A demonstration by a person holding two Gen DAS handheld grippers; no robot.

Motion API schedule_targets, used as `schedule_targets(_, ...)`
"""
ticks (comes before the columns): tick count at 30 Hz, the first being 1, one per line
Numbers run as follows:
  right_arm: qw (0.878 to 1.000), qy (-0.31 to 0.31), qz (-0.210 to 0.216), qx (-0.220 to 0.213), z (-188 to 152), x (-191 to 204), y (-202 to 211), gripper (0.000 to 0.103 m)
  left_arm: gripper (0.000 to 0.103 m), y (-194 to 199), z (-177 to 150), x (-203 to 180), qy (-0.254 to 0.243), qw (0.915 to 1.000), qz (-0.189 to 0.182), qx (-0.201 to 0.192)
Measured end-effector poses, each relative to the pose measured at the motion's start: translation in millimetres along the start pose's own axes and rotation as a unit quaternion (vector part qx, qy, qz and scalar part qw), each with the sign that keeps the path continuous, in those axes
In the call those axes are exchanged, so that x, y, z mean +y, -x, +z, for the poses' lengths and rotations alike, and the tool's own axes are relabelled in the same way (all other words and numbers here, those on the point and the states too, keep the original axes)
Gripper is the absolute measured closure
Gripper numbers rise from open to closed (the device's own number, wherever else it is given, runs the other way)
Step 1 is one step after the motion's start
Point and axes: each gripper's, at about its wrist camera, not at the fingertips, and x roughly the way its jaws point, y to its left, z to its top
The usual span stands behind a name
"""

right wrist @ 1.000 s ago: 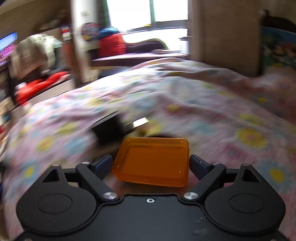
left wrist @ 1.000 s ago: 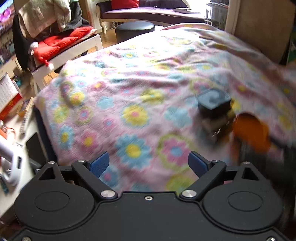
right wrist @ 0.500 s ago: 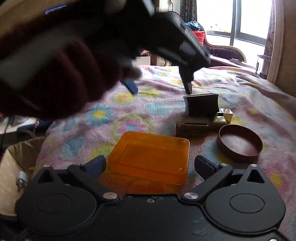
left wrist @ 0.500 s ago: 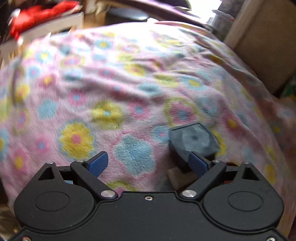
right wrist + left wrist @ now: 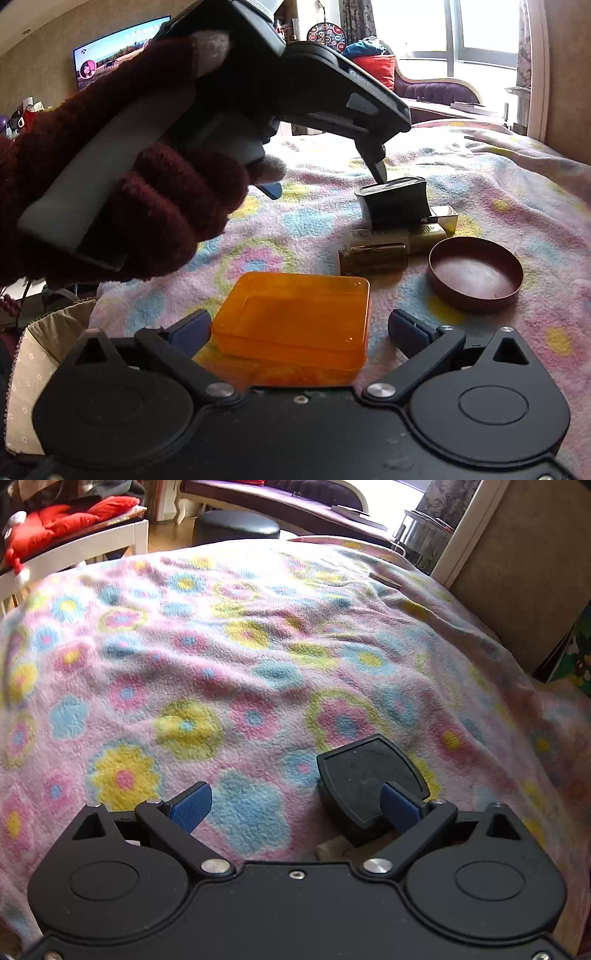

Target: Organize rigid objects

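Observation:
A black box (image 5: 364, 775) lies on the flowered blanket (image 5: 221, 657); it also shows in the right wrist view (image 5: 397, 201), resting on gold-coloured items (image 5: 373, 254). My left gripper (image 5: 295, 805) is open, its right fingertip (image 5: 397, 805) over the box's top. It also shows in the right wrist view (image 5: 328, 184), held by a gloved hand. An orange plastic tray (image 5: 295, 314) lies between the fingers of my right gripper (image 5: 301, 328), which is open and not gripping it. A round dark red lid (image 5: 476, 271) lies to the right.
A beige bag (image 5: 40, 354) hangs off the bed's left edge. A white bench with red cushions (image 5: 66, 520), a black stool (image 5: 236, 526) and a sofa stand beyond the bed. A tan headboard (image 5: 532, 572) rises at the right.
My left gripper has come down closer to the black box, its right finger now over the box's top. The right gripper has held still around the orange tray.

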Motion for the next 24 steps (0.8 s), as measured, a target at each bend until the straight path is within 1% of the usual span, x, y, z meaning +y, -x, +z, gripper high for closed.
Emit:
schedule_targets(2, 1.0, 0.0, 0.001, -0.001, -1, 0, 1, 0.001, 0.009, -1, 3, -1, 0.0, 1.0, 0.007, -0.001)
schedule_targets(4, 1.0, 0.0, 0.003, -0.004, -1, -1, 1, 0.001, 0.009, -3, 5, 2, 0.013, 0.9999, 0.006, -0.001)
schedule_targets(6, 1.0, -0.006, 0.005, -0.007, -1, -3, 1, 0.001, 0.009, -11, 5, 6, 0.031, 0.9994, -0.007, 0.013)
schedule_targets(8, 1.0, -0.009, 0.008, -0.006, -2, -4, 2, 0.001, 0.009, -20, 4, 7, 0.035, 0.9986, -0.028, 0.029)
schedule_targets(10, 1.0, -0.007, 0.007, -0.005, -2, -4, 1, 0.001, 0.009, -23, 1, 6, 0.044, 0.9978, -0.042, 0.027)
schedule_targets(13, 1.0, -0.002, 0.005, -0.004, -2, -2, 0, 0.001, 0.009, -23, -2, 5, 0.049, 0.9972, -0.053, 0.021)
schedule_targets(16, 1.0, -0.003, 0.005, -0.005, -2, -3, 0, 0.001, 0.006, -23, -4, 2, 0.037, 0.9979, -0.05, 0.019)
schedule_targets(18, 1.0, -0.006, 0.006, -0.005, -2, -4, 1, 0.001, 0.006, -21, -3, 4, 0.04, 0.9985, -0.034, 0.016)
schedule_targets(21, 1.0, -0.004, 0.005, -0.004, -1, -4, 0, 0.001, 0.006, -18, -1, 10, 0.042, 0.9989, 0.013, 0.014)
schedule_targets(22, 1.0, -0.004, 0.004, -0.004, -1, -4, 0, 0.001, 0.007, -16, -1, 11, 0.034, 0.9985, 0.04, 0.014)
schedule_targets(23, 1.0, -0.004, 0.004, -0.004, -1, -4, 0, 0.001, 0.01, -16, 0, 12, 0.024, 0.9969, 0.072, 0.017)
schedule_targets(24, 1.0, -0.004, 0.005, -0.004, -1, -4, 0, 0.001, 0.019, -19, 0, 11, 0.004, 0.993, 0.114, 0.031)
